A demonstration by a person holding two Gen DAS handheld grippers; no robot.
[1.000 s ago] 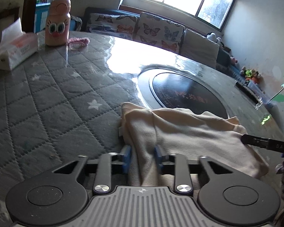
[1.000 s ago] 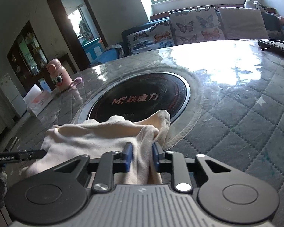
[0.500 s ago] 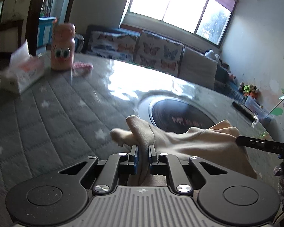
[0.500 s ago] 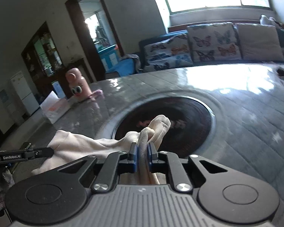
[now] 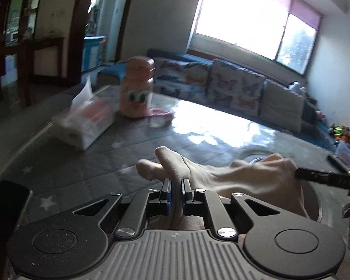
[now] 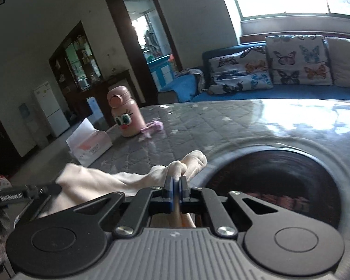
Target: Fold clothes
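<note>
A cream garment hangs stretched between my two grippers above the grey quilted table. In the left wrist view my left gripper is closing on a bunched corner of the garment, which sticks up between the blue pads. My right gripper is closing tight on the other bunched corner of the same garment. Each gripper's black side shows at the edge of the other's view. The garment's lower part is hidden behind the gripper bodies.
A tissue box and a pink bottle with cartoon eyes stand at the table's far left, with a pink cloth scrap beside them. A dark round hotplate is set in the table's middle. A dark phone lies near left.
Both grippers have pinched the garment's corners tighter and lifted it off the table. Both views now sit higher and point less steeply down, and the garment hangs taut between them.
</note>
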